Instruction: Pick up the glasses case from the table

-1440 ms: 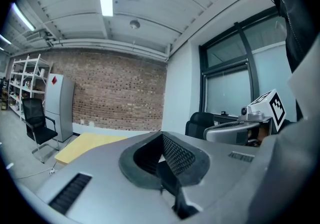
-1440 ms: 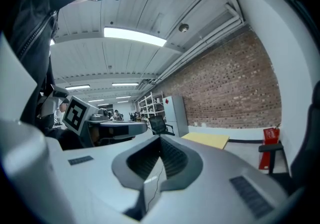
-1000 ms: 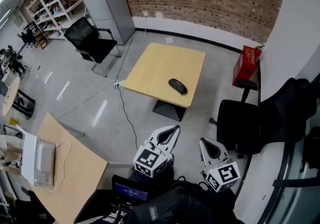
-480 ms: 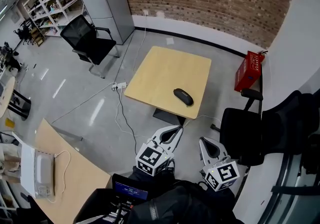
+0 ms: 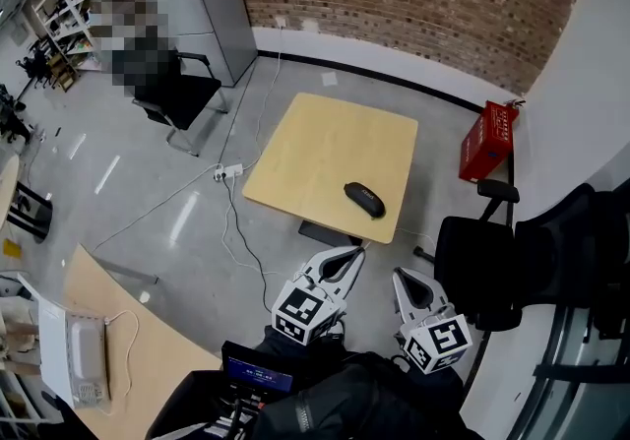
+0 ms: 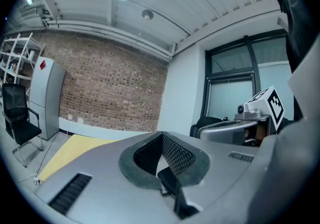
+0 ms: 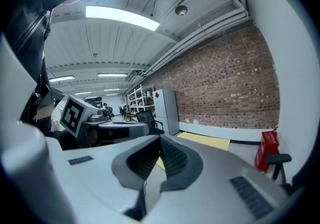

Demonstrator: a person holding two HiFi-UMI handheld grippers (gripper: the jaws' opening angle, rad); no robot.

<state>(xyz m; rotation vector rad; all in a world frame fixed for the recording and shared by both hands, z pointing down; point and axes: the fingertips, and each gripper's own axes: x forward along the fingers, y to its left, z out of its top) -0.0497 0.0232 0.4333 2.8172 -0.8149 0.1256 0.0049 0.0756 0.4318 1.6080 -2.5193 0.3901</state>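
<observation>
The black glasses case (image 5: 364,199) lies near the front right corner of the square yellow table (image 5: 315,148) in the head view. Both grippers hang short of the table, over the floor. My left gripper (image 5: 354,252) points at the table's front edge, its jaws shut with nothing between them. To its right, my right gripper (image 5: 399,277) is also shut and empty. In the left gripper view the left gripper (image 6: 161,135) shows only a strip of table (image 6: 75,144); the case is hidden. The right gripper (image 7: 160,139) view shows the table (image 7: 207,141) far ahead.
A black office chair (image 5: 482,256) stands right of the grippers, a red box (image 5: 486,141) beyond it. A white cable (image 5: 236,231) and power strip (image 5: 227,172) lie on the floor left of the table. A wooden desk (image 5: 108,320) is at lower left.
The table and case have drawn nearer in the head view, shifting down and right. Both grippers keep their places in the view, still shut.
</observation>
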